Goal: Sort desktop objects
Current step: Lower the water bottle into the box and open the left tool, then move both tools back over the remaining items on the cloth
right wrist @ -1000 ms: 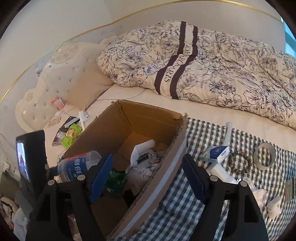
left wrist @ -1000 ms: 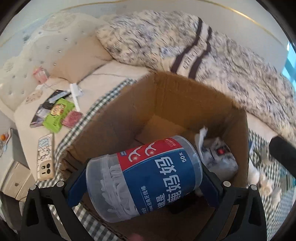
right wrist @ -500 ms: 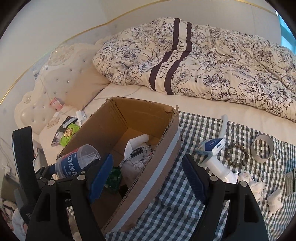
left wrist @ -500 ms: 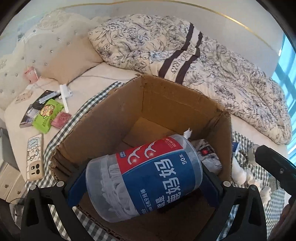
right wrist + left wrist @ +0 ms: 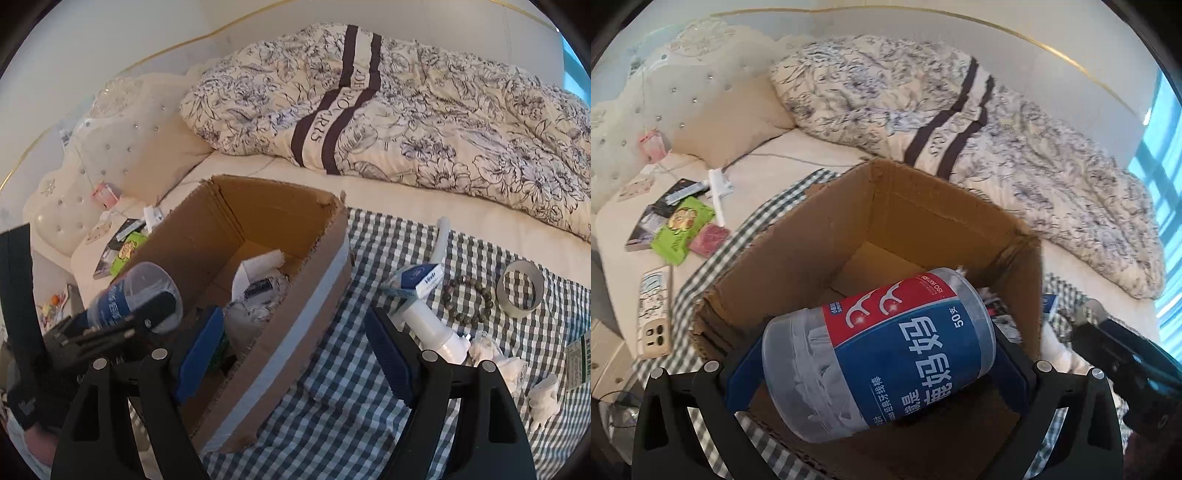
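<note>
Above the cardboard box point(image 5: 820, 258), your left gripper point(image 5: 879, 373) pinches the floss-pick jar point(image 5: 882, 350) sideways. Lower it toward the bare floor at twelve o'clock before you release. Your right gripper point(image 5: 295, 354) hangs spread and empty over the box's right wall.

one jar point(image 5: 879, 354), one box point(image 5: 258, 236) — one bracelet point(image 5: 469, 301)

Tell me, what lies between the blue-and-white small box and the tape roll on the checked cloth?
A bead bracelet lies between the small box and the tape roll, seen in the right wrist view.
</note>
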A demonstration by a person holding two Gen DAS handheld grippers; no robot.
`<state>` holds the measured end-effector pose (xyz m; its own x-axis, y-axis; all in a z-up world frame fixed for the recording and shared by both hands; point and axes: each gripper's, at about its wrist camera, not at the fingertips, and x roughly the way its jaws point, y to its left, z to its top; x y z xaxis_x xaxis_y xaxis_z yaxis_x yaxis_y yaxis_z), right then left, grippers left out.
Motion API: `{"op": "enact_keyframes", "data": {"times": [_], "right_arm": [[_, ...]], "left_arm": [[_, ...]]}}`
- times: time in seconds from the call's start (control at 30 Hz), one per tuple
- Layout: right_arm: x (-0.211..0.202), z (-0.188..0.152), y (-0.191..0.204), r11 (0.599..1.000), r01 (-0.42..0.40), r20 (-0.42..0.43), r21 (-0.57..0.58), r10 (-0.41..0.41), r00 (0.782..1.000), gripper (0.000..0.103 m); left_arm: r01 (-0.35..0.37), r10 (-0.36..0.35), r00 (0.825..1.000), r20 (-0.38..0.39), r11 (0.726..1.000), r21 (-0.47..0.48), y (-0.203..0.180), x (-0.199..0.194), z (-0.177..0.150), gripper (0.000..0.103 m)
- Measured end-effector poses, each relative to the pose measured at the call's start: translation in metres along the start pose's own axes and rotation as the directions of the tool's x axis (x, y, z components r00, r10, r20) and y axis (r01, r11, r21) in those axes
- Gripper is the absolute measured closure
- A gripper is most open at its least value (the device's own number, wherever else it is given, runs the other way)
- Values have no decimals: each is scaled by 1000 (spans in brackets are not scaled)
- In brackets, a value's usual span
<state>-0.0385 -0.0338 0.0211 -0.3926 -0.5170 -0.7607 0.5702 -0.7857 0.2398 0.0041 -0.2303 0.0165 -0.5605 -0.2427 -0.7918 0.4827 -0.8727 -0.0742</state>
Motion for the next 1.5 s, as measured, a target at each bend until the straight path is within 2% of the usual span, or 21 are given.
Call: {"op": "enact_keyframes", "data": {"times": [0.07,0.1,0.17,0.23,0.27,0.37,0.43,0.67,0.93,1.07,1.17,1.3,1.4,1.5], "right_arm": [[-2,0,-1,1000,-1,6,-2,2,1000,24],[-3,0,-1,1000,-4,10,1,4,1000,24],[-4,3,-3,1000,-23,7,7,23,1000,24],[-2,6,-3,997,-74,-15,13,74,997,23],[0,9,-2,993,-119,-37,21,120,992,23],[12,15,-2,973,-222,-113,62,228,967,23],[18,16,0,968,-240,-146,78,249,957,23],[28,14,8,956,-286,-195,71,295,936,23],[21,13,7,965,-253,-156,64,260,953,23],[11,12,-5,968,-235,-124,93,245,962,23],[-1,8,-18,972,-211,-97,107,221,970,23],[-27,-1,-40,978,-171,-46,119,177,983,23],[-50,-10,-57,985,-125,-4,117,127,992,23],[-70,-19,-78,988,-92,18,122,90,996,23]], "left_arm": [[-60,62,998,-29,995,79,-9,6,-3,0],[-73,75,997,-15,992,107,-13,5,-5,0],[-37,35,999,29,995,98,-15,-1,-8,0],[54,-57,998,20,992,115,-19,-4,-8,0],[66,-69,997,19,989,133,-22,-5,-9,0],[67,-76,996,45,983,168,-30,-9,-11,0],[99,-107,993,42,980,170,-32,-10,-10,0],[120,-131,990,52,977,175,-35,-9,-10,0],[119,-128,991,49,979,164,-32,-9,-12,0],[106,-113,993,37,983,153,-30,-9,-13,0],[126,-131,991,26,982,138,-33,-16,-15,0],[141,-146,989,20,979,148,-47,-27,-19,0],[137,-142,990,16,976,170,-67,-36,-24,0],[163,-168,986,8,968,190,-93,-43,-33,0]]}}
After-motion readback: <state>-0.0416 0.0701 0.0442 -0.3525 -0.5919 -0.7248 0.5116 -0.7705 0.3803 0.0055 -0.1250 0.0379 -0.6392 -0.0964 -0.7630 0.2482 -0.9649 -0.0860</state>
